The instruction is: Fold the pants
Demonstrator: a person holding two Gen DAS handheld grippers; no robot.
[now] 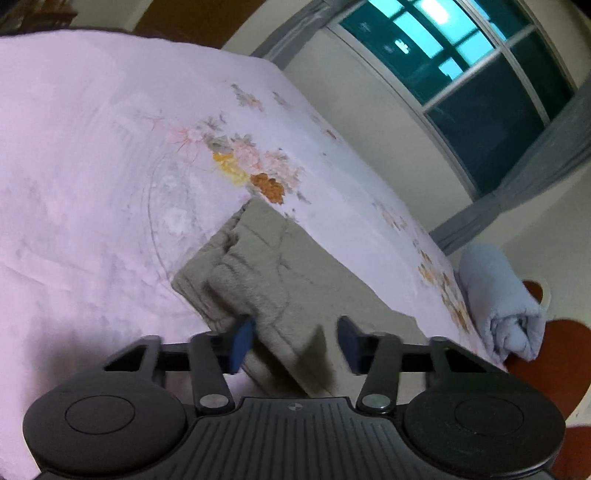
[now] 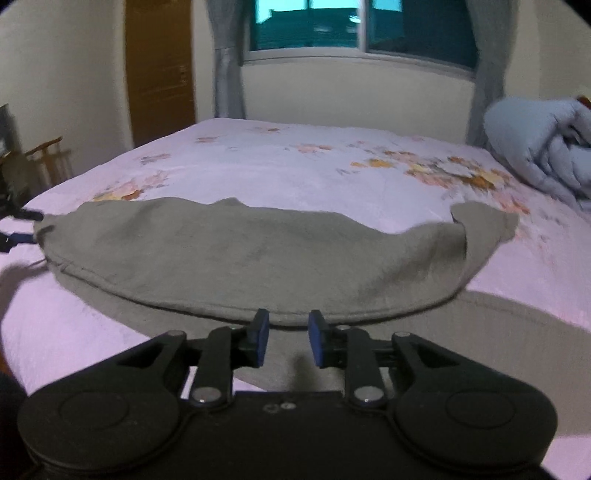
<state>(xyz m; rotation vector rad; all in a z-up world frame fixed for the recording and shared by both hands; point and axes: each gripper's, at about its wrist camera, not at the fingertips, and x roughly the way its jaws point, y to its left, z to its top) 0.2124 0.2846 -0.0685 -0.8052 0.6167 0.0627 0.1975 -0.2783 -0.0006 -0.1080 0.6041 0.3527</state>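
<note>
- Left wrist view: I see my left gripper (image 1: 293, 341) low over the bed (image 1: 92, 177), its blue pads (image 1: 242, 341) standing apart.
- The pants (image 1: 273, 266), grey-green, lie on the pink flowered sheet, running away from me towards the middle of the bed.
- The near end of the pants sits in the gap between the pads; the left pad is at the cloth's edge, the right pad shows no contact, so I read nothing as clamped.
- A rolled pale blue quilt (image 1: 506, 306) lies at the bed's right edge, well apart from the pants; a window (image 1: 461, 66) fills the upper right.
- Right wrist view: my right gripper (image 2: 284, 341) points at the long folded edge of the pants (image 2: 258, 254), which stretch across the bed (image 2: 295, 173) from left to right.
- Its jaws are slightly apart, with the cloth's hem just beyond the tips and not pinched.
- A corner of the pants sticks up at the right end.
- The quilt (image 2: 543, 147) is bundled at far right, a window (image 2: 332, 26) behind the bed.
</note>
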